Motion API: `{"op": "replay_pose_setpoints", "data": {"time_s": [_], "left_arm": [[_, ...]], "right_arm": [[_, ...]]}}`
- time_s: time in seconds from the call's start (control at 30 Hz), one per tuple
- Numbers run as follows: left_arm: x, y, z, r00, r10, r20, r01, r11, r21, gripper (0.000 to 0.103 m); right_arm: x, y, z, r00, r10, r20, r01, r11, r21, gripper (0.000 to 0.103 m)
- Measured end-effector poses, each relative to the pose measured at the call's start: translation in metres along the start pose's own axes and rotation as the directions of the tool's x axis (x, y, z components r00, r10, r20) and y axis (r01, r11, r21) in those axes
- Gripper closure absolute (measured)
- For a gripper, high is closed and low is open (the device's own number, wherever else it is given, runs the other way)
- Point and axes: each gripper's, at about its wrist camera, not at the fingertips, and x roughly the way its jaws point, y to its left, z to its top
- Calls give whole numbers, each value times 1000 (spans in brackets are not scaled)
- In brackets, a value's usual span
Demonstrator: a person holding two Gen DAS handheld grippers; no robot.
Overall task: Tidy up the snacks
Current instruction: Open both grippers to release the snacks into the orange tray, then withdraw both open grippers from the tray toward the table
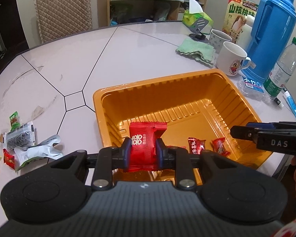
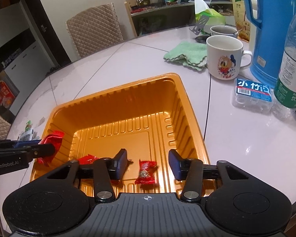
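My left claw (image 1: 143,152) grips a red square foil snack packet (image 1: 145,148) above the near edge of the ribbed gold plastic tray (image 1: 163,90) on the white desk (image 1: 69,63). My right claw (image 2: 148,165) hangs open over a small red wrapped candy (image 2: 146,172) on the tray floor. More wrapped snacks (image 1: 15,138) lie on the desk left of the tray.

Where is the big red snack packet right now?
The big red snack packet is clamped in the left gripper, held over the near-left edge of the orange tray.
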Motion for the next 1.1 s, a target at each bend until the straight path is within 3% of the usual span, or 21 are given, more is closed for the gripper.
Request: {"op": "replay_pose_setpoints", "data": {"time_s": [0.2, 0.3, 0.43, 0.57, 0.8, 1.1], "left_arm": [[7, 1, 2, 1000, 21, -2, -21, 1000, -9, 79], [8, 4, 3, 1000, 16, -9, -16, 999, -30, 64], [8, 6, 2, 1000, 10, -15, -11, 999, -34, 62], [5, 5, 1, 1000, 7, -10, -7, 1000, -28, 54], [-2, 9, -1, 1000, -8, -10, 7, 999, -34, 51], [-23, 15, -5, 999, -40, 17, 41, 998, -40, 41]], "right_arm": [[2, 1, 1, 1000, 1, -5, -1, 1000, 11, 54], [2, 2, 1, 1000, -1, -8, 1, 1000, 8, 52], [2, 4, 1, 1000, -2, -8, 2, 1000, 7, 49], [1, 6, 1, 1000, -6, -6, 6, 1000, 8, 42], [-4, 12, 0, 1000, -12, 0, 12, 1000, 9, 35], [-18, 20, -3, 1000, -16, 15, 16, 999, 34, 26]]}}
